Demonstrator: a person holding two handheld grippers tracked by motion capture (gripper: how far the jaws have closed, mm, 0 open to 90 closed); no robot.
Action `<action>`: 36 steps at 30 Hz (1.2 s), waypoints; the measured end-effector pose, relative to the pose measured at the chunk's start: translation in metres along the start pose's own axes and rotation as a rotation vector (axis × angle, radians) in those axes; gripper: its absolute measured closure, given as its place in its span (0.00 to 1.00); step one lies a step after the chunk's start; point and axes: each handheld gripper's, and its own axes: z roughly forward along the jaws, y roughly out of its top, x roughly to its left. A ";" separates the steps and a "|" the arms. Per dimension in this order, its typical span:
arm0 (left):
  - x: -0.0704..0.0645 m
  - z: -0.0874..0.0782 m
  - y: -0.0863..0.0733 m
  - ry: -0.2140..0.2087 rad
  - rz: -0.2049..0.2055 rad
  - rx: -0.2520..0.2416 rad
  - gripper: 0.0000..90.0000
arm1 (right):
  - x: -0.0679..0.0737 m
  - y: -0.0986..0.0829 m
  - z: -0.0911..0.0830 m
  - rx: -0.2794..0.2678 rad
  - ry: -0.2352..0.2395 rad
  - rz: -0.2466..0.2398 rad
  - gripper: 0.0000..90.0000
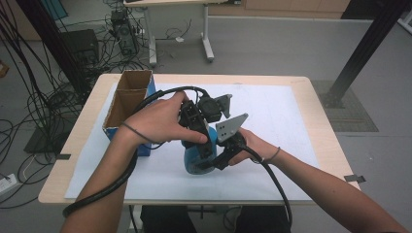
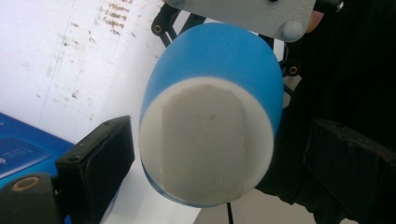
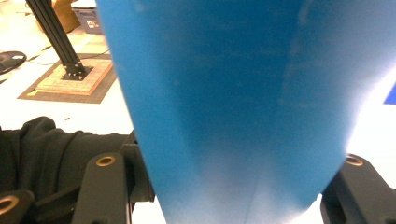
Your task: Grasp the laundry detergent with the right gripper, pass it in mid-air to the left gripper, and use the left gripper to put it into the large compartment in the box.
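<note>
A rounded blue object (image 1: 194, 160) with a flat white end (image 2: 205, 144) is held just above the white sheet near the table's front middle. My right gripper (image 1: 218, 159) grips it from the right; in the right gripper view the blue body (image 3: 233, 102) fills the gap between both jaws of the right gripper (image 3: 231, 186). My left gripper (image 1: 201, 143) comes down on it from above. In the left gripper view the left gripper (image 2: 215, 158) has its jaws on either side of the white end, with a small gap on each side.
An open cardboard box (image 1: 127, 97) with blue sides stands at the table's left, close to the left forearm. A white paper sheet (image 1: 277, 111) covers most of the wooden table (image 1: 316, 97). Cables and a black post (image 1: 359, 53) are on the floor beyond.
</note>
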 end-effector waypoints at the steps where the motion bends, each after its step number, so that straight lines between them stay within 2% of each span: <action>1: 0.000 0.000 0.000 -0.001 0.001 0.001 0.10 | 0.000 0.000 0.000 -0.001 -0.002 0.000 0.45; 36: 0.000 0.000 0.000 0.005 -0.006 0.002 0.10 | 0.002 0.000 -0.003 -0.001 -0.006 -0.012 0.46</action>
